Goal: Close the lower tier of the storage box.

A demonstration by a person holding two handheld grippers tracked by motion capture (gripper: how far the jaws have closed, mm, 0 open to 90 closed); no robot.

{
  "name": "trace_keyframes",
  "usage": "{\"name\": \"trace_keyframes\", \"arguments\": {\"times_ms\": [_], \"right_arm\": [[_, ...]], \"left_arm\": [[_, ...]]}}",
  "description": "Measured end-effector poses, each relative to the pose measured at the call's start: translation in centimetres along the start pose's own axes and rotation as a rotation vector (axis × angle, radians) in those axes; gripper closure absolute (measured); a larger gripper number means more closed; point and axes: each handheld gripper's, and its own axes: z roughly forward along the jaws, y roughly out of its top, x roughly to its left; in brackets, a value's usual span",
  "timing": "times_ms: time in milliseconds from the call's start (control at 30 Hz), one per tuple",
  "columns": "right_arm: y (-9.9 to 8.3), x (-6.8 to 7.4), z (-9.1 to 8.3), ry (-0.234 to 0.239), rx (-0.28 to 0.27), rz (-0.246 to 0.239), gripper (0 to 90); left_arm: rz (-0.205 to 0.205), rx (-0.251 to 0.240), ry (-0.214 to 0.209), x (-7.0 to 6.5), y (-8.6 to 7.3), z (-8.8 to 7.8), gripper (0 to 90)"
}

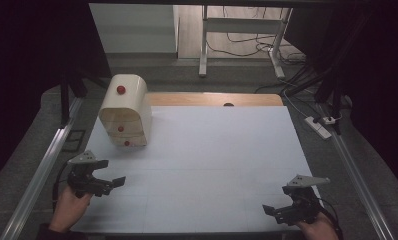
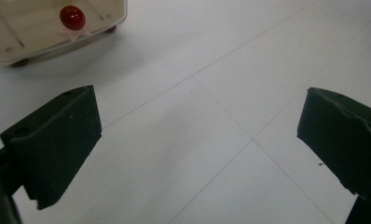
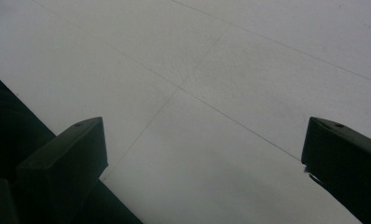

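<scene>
While both tongs hover low at the bottom of the high view, the left tongs [image 1: 107,184] at lower left and the right tongs [image 1: 276,212] at lower right stand with jaws wide apart, gripping nothing. The cabinet [image 1: 125,111], a cream drawer chest, stands on the white desk [image 1: 212,165] at upper left, nearest the left tongs; its three drawers look closed, so any contents are hidden. In the left gripper view a red knob [image 2: 72,17] shows at top left. A likely risk: the small round knob could slip from the jaws, or a hard pull could drag or tip the light cabinet.
</scene>
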Motion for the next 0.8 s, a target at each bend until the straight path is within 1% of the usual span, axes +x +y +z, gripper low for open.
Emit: {"name": "trace_keyframes", "arguments": {"times_ms": [300,800], "right_arm": [[0.0,0.0,0.0,-0.001,0.002,-0.002,0.2],[0.0,0.1,0.0,-0.004,0.003,-0.003,0.2]], "left_arm": [[-0.01,-0.006,0.002,-0.2,-0.8,-0.8,0.0],[-0.023,-0.005,0.01,-0.6,-1.8,-1.7,0.0]]}}
